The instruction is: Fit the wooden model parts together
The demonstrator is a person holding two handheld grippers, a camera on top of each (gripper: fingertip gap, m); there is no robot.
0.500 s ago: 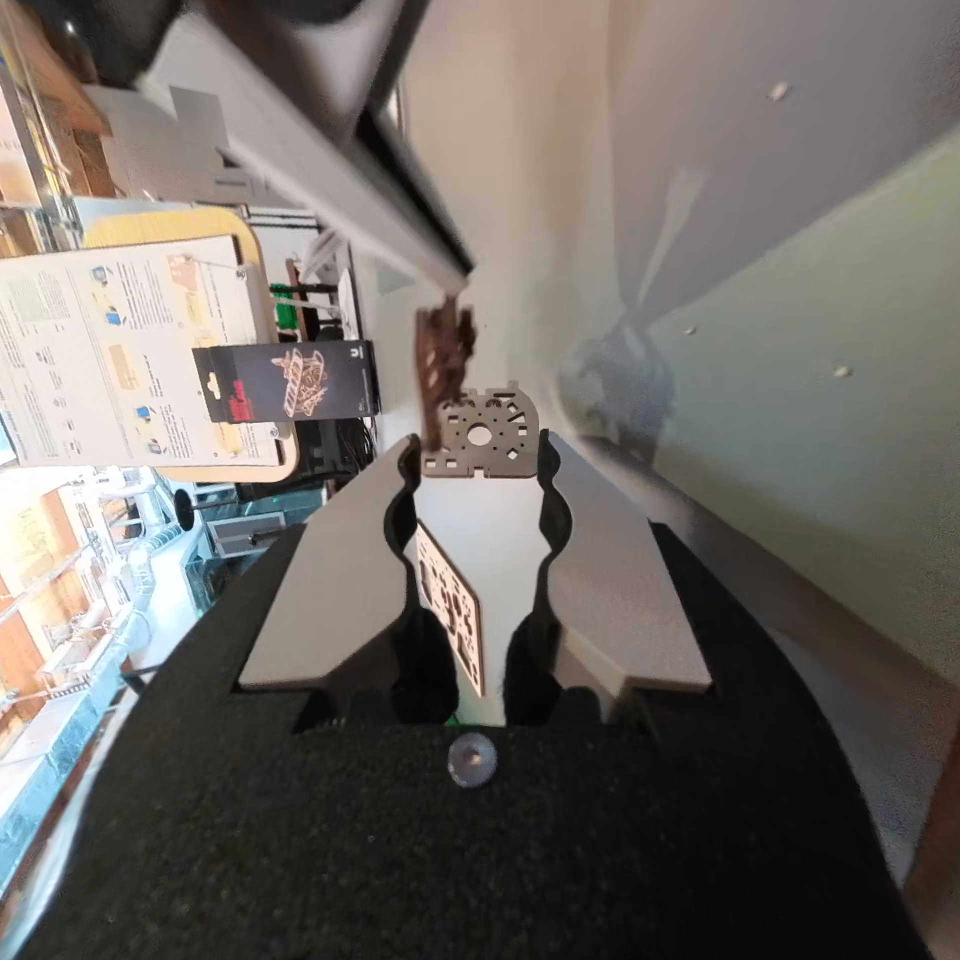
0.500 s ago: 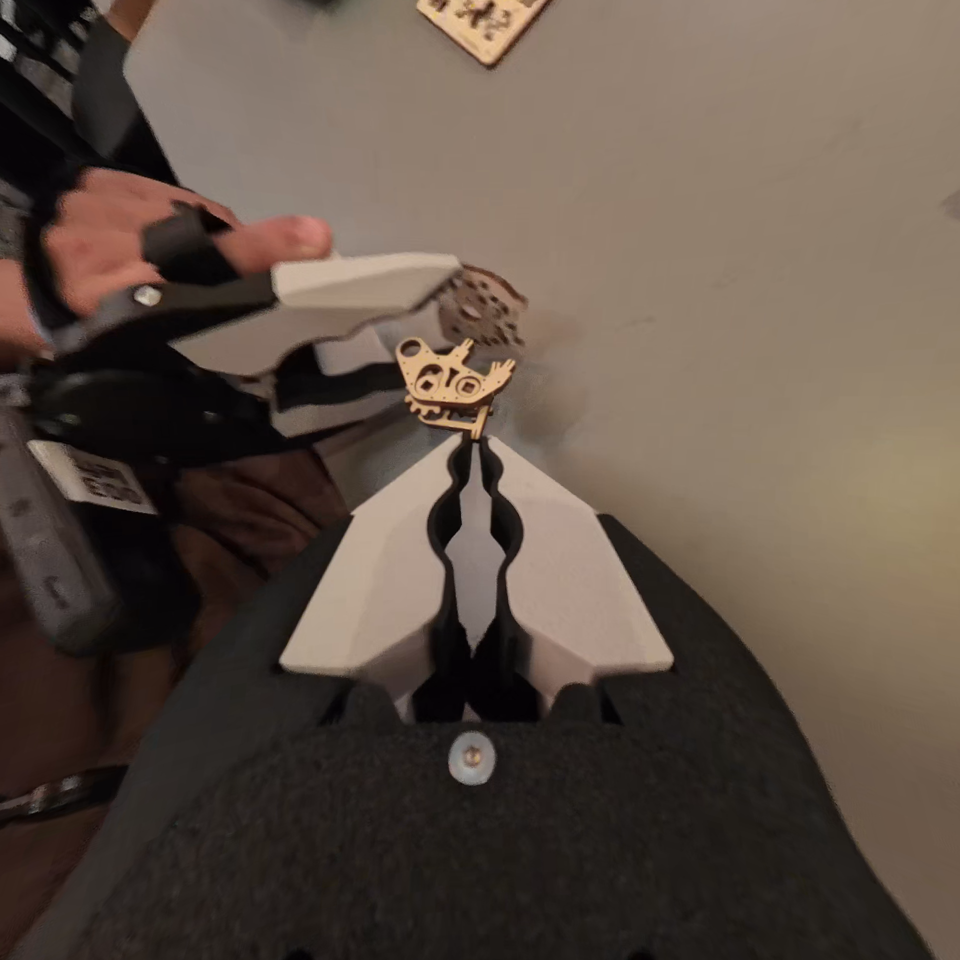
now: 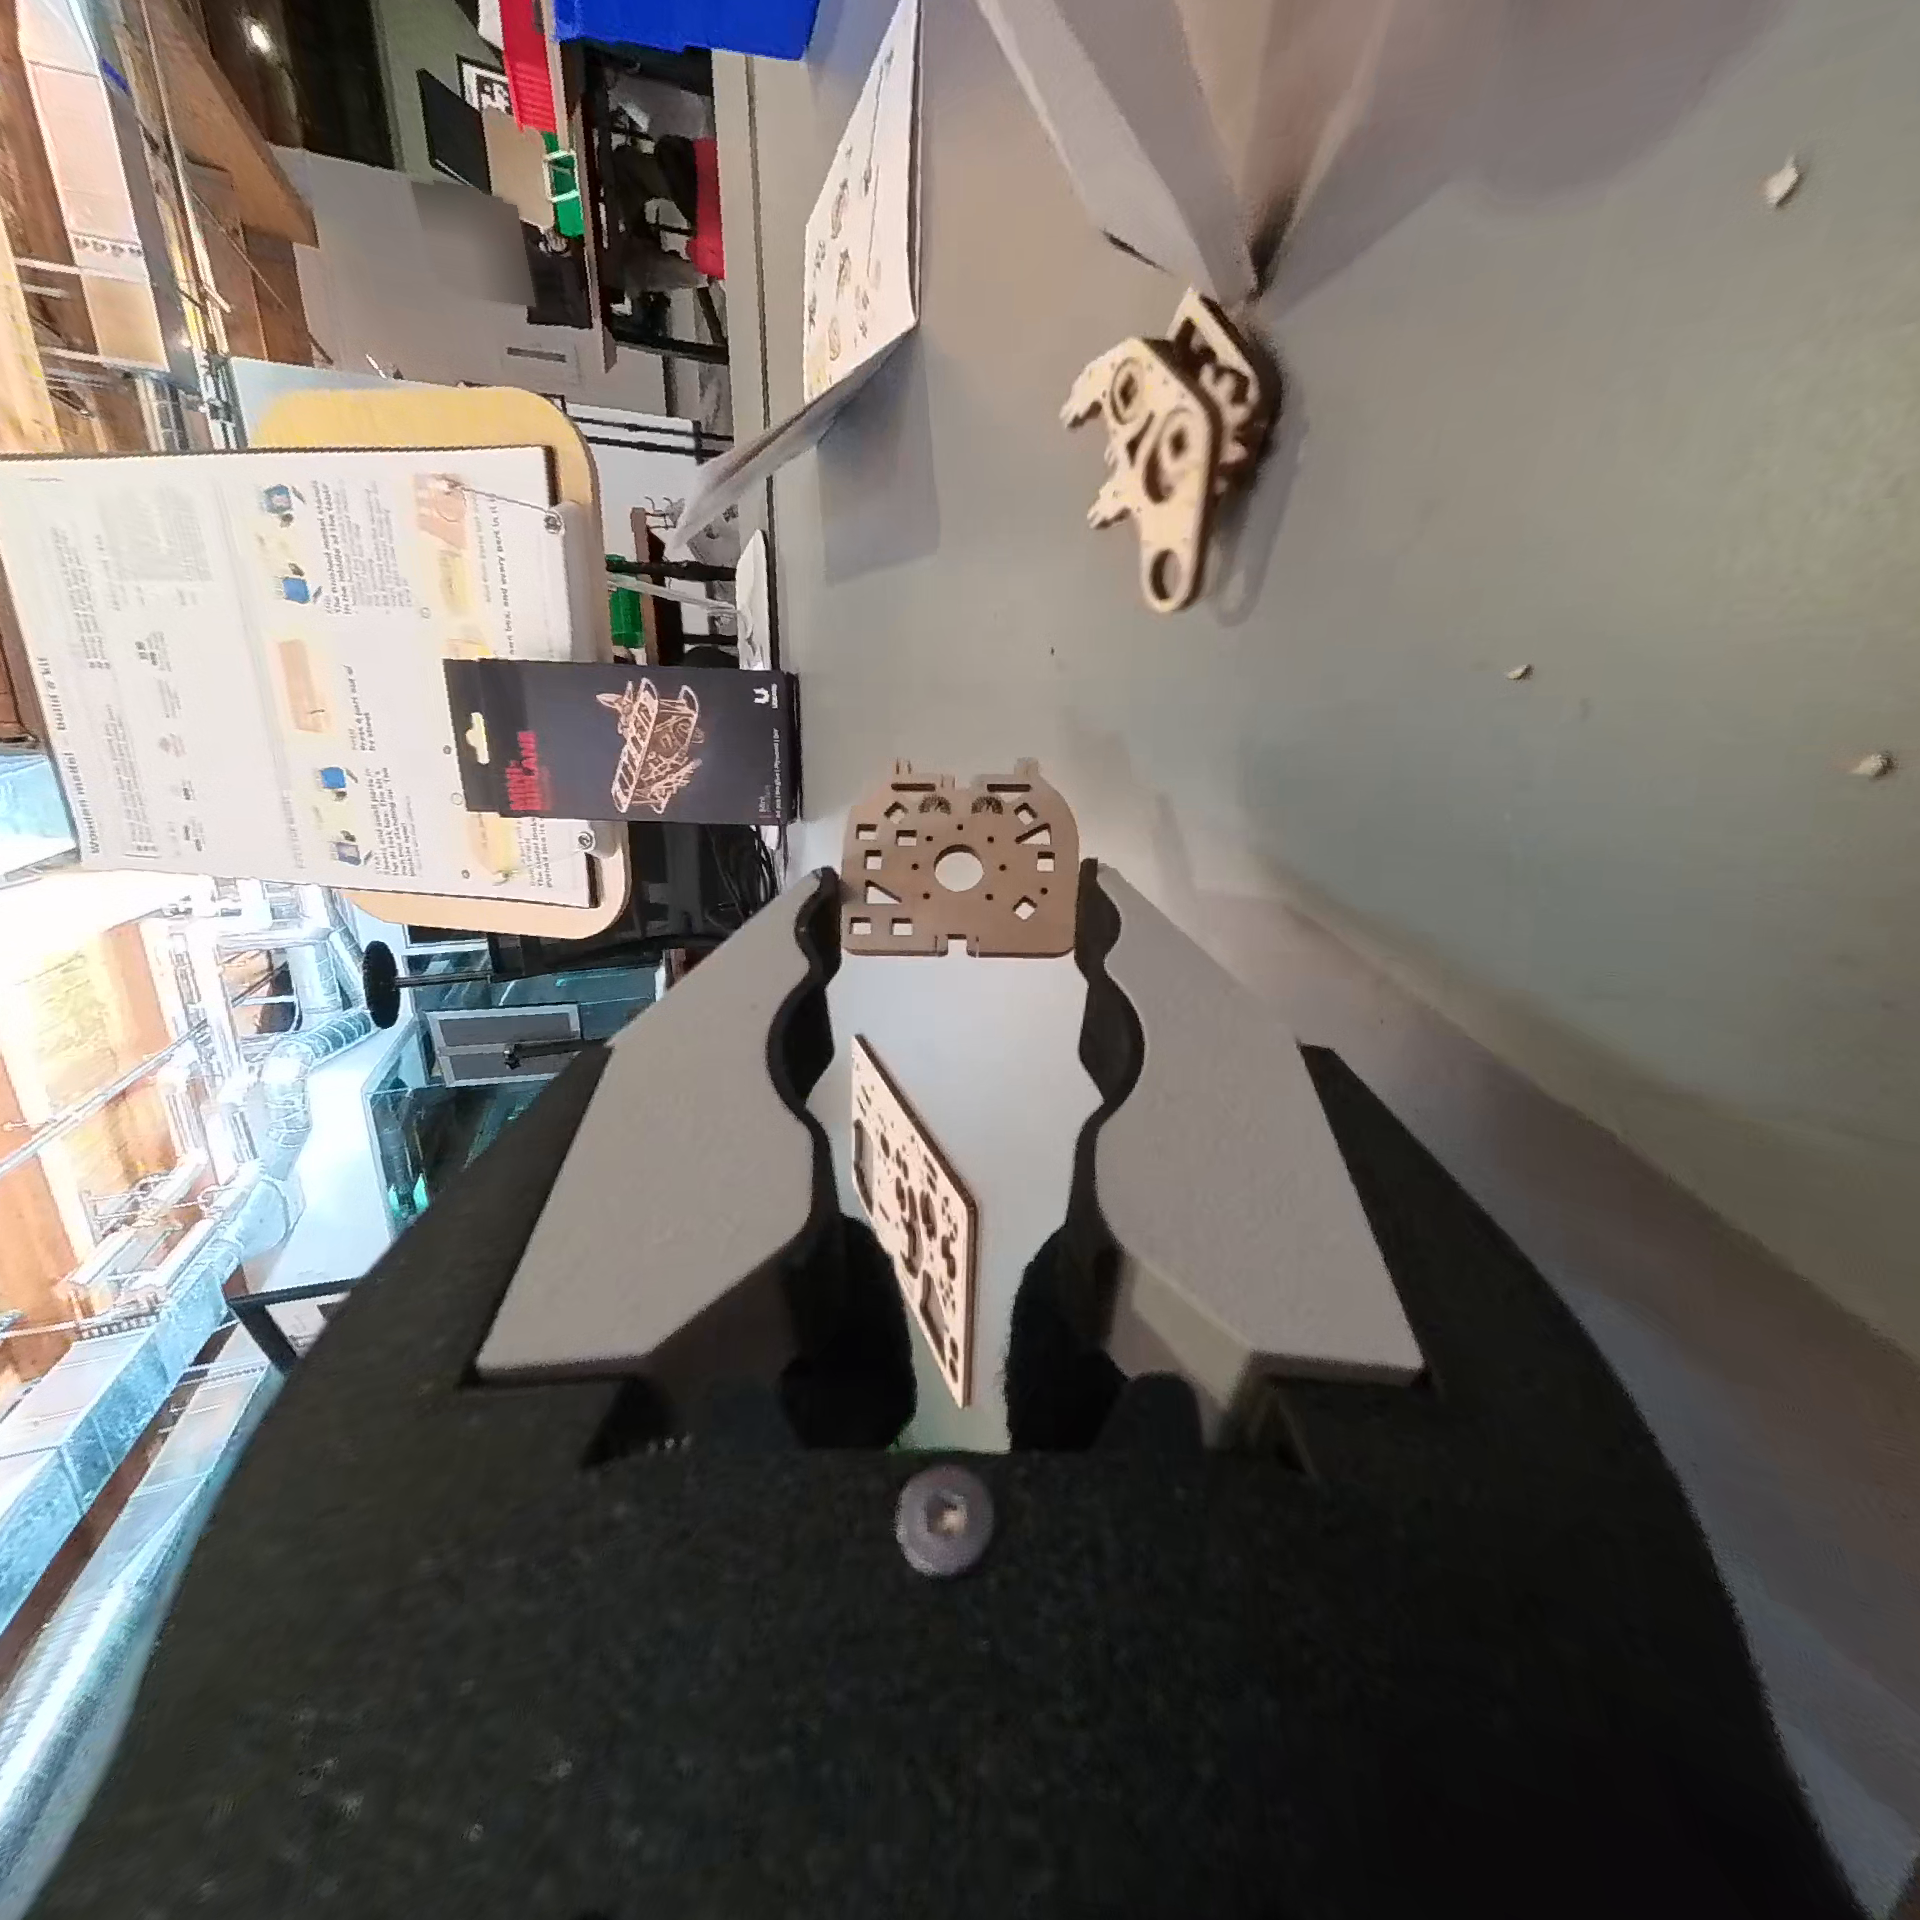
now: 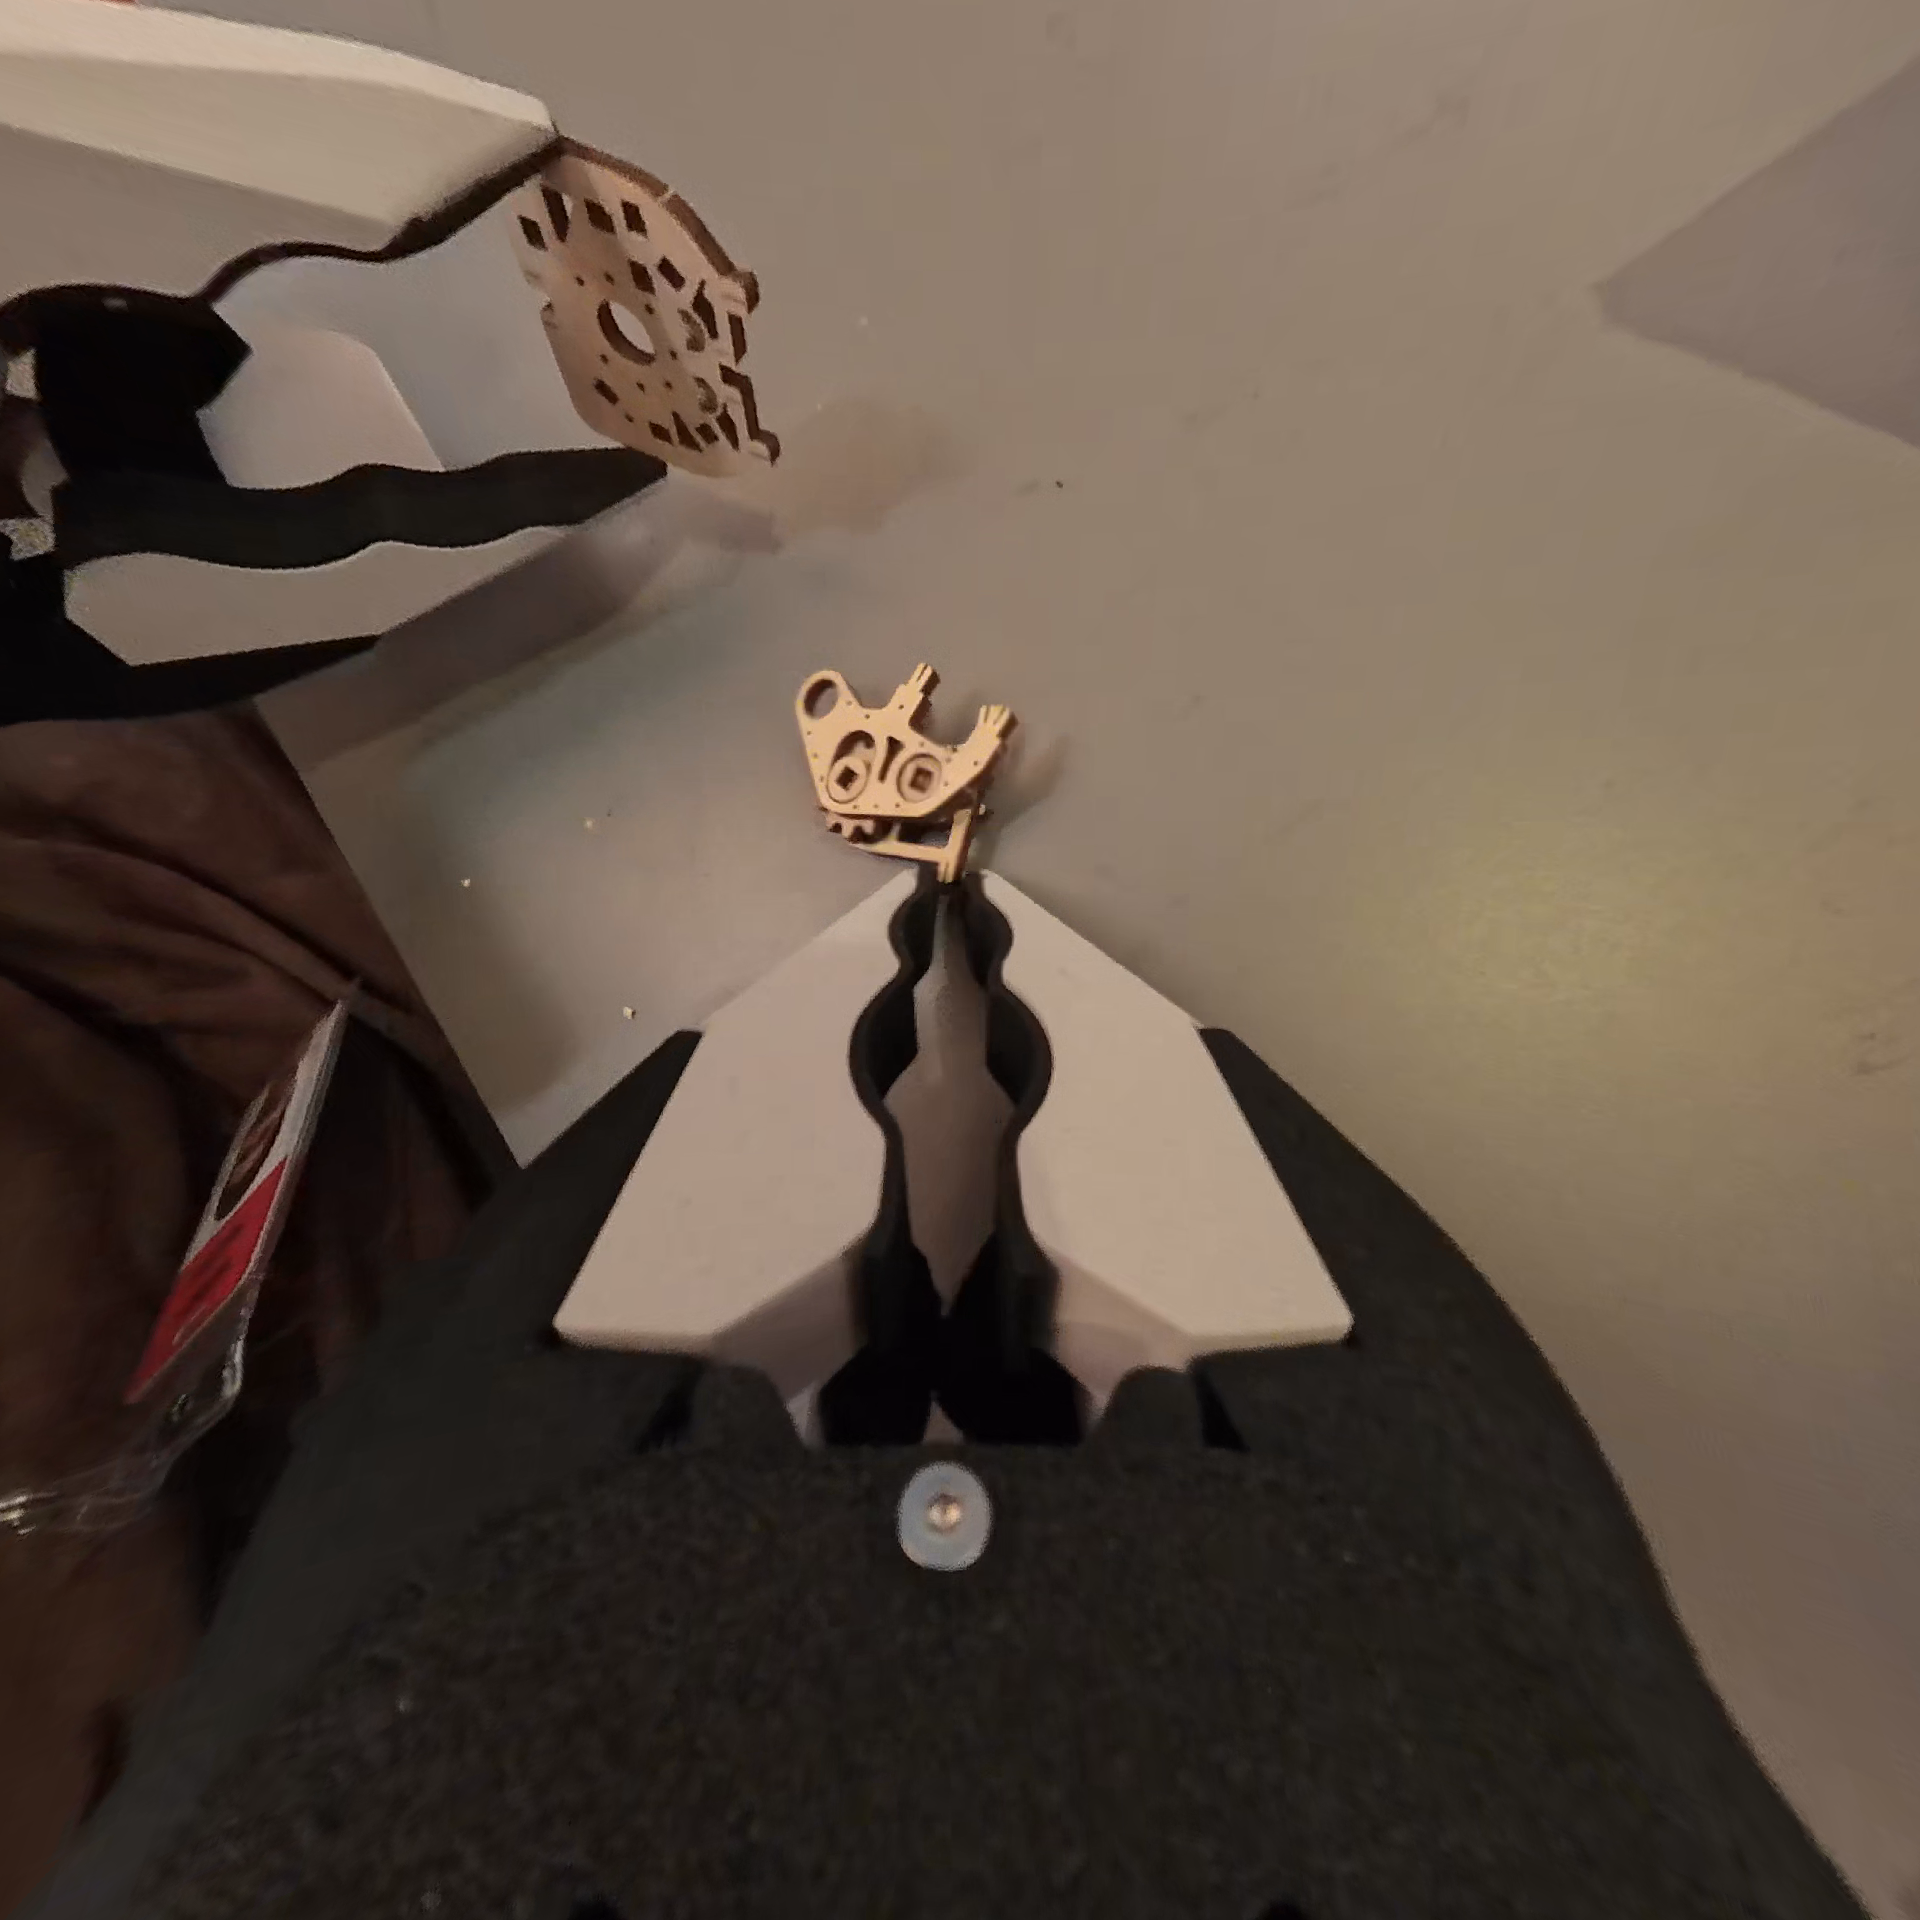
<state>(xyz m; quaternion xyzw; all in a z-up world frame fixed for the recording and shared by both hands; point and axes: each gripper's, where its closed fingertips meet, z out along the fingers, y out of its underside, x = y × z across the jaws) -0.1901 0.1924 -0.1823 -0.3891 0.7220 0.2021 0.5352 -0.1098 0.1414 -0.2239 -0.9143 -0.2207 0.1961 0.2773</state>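
Note:
My left gripper [image 3: 956,894] is shut on a flat wooden plate [image 3: 956,873] with many cut-outs and a round centre hole, gripped by its two side edges. My right gripper [image 4: 940,883] is shut on a small light wooden sub-assembly [image 4: 902,769], pinching a thin tab at its lower edge. In the left wrist view the sub-assembly [image 3: 1174,457] hangs from the right gripper [image 3: 1247,281], up and to the right of the plate and clear of it. In the right wrist view the plate [image 4: 644,332] is at the upper left, apart from the sub-assembly. Both are held above the grey table [image 4: 1403,520].
A wooden sheet of cut parts [image 3: 914,1216] lies on the table behind the left fingers. A black kit box [image 3: 623,743], an instruction board [image 3: 291,665] and a booklet [image 3: 862,239] stand farther off. A brown sleeve [image 4: 156,935] and a red tag [image 4: 249,1195] are at the left. Across from one pair of fingers to the other is roughly 11 centimetres.
The two grippers have drawn apart. The sub-assembly was right beside the plate and now sits well off to its side. Both grips are unchanged.

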